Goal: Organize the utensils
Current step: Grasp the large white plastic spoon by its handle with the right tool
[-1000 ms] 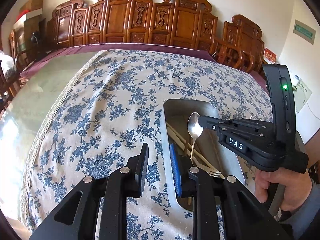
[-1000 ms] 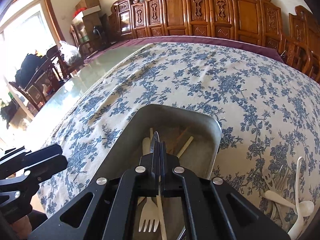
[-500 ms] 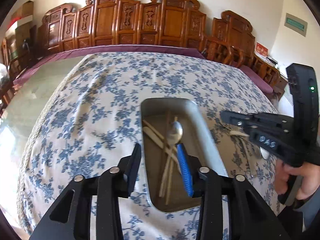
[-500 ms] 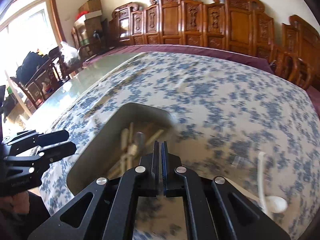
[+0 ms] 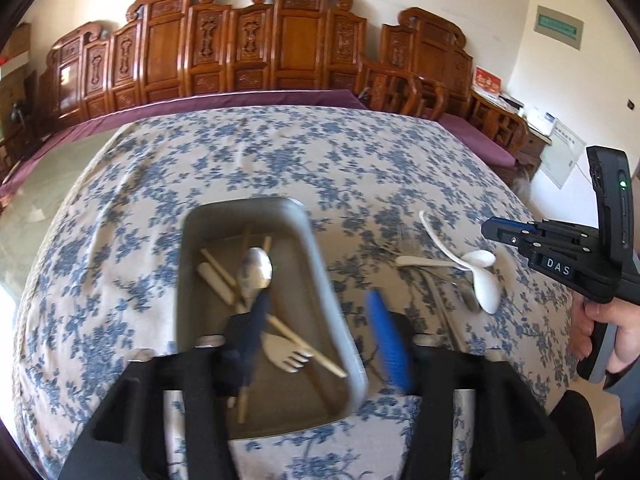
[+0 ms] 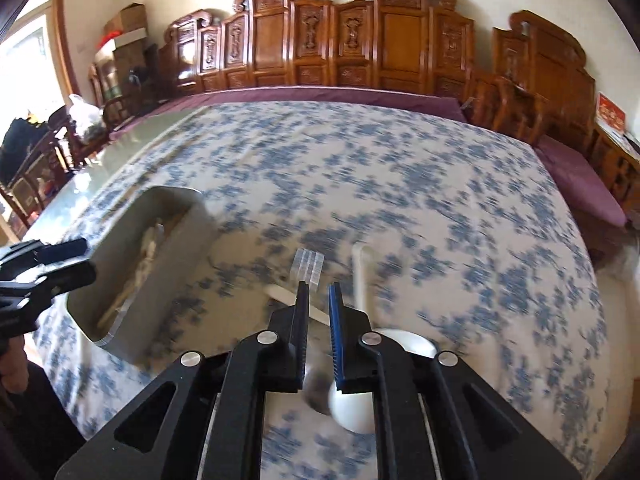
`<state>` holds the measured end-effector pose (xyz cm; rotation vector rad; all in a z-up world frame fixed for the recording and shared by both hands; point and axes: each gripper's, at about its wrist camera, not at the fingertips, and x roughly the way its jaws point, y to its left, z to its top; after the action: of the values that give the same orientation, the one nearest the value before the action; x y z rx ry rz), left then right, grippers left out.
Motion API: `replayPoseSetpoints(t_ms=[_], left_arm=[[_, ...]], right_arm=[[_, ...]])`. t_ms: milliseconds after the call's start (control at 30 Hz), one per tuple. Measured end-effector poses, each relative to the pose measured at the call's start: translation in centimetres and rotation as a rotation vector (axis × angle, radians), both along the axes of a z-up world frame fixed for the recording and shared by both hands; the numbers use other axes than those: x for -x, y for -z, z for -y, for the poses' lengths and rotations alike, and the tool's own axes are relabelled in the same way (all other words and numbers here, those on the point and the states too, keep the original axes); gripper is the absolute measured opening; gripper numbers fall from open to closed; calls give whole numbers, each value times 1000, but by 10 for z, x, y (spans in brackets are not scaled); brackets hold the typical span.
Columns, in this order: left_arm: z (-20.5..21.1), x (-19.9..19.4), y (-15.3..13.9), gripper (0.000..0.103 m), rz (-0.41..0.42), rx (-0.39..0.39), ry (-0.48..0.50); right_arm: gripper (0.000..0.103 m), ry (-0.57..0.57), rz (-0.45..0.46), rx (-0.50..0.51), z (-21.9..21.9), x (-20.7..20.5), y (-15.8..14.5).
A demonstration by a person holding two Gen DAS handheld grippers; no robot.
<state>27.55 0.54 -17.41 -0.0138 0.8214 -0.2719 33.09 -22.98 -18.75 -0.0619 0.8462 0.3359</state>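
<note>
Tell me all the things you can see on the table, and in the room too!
metal tray: one, grey, on the tablecloth
metal spoon: one, silver, in the tray
cream fork: one, in the tray
chopsticks: several, pale wood, in the tray
white spoons: two, on the cloth right of the tray
clear fork: one, on the cloth, blurred
tablecloth: one, blue floral
carved chairs: a row, brown, along the wall
left gripper: black, jaws opening, nothing gripped
right gripper: black, jaws opening, empty
hand: one, holding the right gripper
</note>
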Motion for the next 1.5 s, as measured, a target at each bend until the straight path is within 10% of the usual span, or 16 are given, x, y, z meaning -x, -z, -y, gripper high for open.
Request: replayPoseSetpoints(t_ms=[867,1500], left_arm=[[54,4,15,76,-12,-37,83],[77,10,24,76,-20,-47,103]], right_arm=[[26,29,-301,64,12,-40,73],[11,24,-212,47,40,7,40]])
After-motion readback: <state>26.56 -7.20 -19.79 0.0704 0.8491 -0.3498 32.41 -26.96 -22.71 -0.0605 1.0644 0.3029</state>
